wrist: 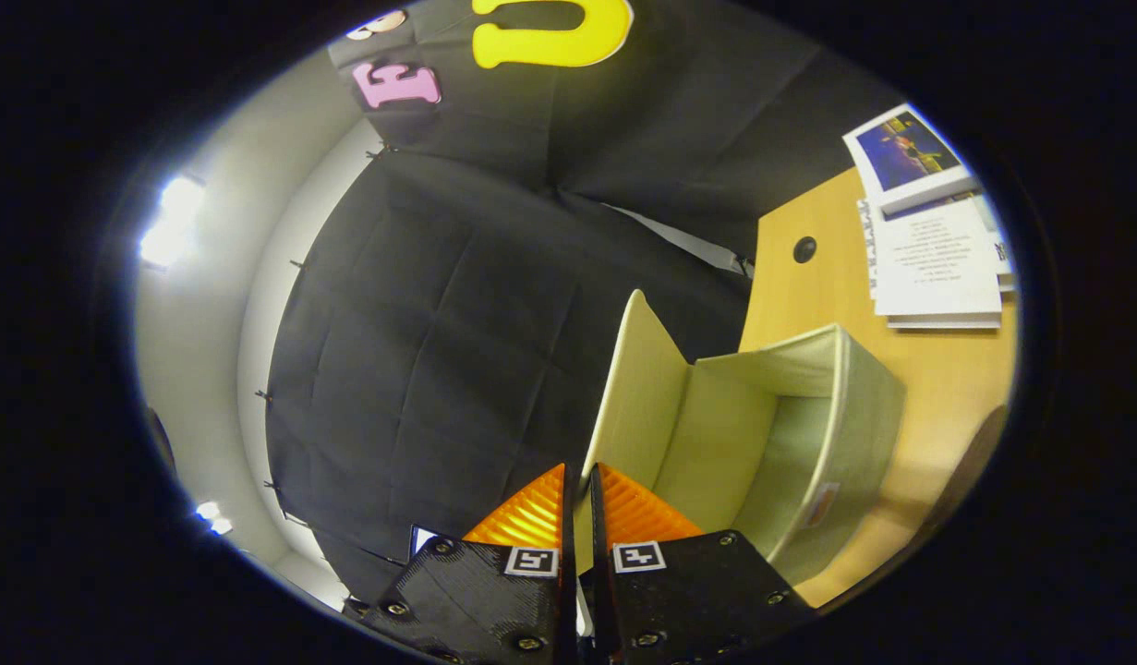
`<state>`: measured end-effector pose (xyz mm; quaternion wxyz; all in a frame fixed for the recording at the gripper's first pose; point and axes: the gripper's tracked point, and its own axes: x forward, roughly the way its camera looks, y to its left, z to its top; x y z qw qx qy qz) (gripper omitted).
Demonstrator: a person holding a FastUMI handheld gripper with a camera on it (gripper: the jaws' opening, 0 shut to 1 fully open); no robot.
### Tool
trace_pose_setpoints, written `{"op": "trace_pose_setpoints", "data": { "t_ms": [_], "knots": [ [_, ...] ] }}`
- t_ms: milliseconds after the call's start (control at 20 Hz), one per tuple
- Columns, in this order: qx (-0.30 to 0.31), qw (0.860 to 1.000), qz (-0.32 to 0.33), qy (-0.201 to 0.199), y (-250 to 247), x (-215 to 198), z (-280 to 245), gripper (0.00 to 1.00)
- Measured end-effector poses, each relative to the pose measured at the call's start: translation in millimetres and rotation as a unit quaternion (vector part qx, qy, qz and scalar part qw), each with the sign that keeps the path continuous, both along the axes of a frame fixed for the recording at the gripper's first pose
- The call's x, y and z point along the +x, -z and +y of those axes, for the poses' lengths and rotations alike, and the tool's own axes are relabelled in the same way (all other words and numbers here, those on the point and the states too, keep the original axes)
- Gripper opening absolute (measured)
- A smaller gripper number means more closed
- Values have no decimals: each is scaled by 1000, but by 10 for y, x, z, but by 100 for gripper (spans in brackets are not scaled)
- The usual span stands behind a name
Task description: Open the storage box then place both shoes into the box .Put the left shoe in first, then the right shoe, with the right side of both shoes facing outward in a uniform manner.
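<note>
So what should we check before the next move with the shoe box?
1. Lid lifted: ok, it stands up and the storage box is open.
2. Tongs holding the lid: ok, the orange fingers look pressed on its lower edge.
3. Inside of box free: ok for the part that can be seen.
4. Box sitting on the table: ok.
5. Papers out of the way: ok, they lie beyond the box, apart from it.
6. Where the shoes are: cannot tell.
</note>
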<state>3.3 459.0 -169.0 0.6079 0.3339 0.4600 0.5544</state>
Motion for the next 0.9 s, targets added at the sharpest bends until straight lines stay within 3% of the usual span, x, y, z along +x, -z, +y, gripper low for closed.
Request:
{"op": "trace_pose_setpoints", "data": {
  "t_ms": [500, 800, 900],
  "knots": [
    [-6, 997, -30, -68, -171, -338, 1309, 8],
    [-45, 995, -69, -64, 26, -429, 1657, 9],
    [-53, 993, -87, -63, 19, -475, 1716, 35]
  ]
}}
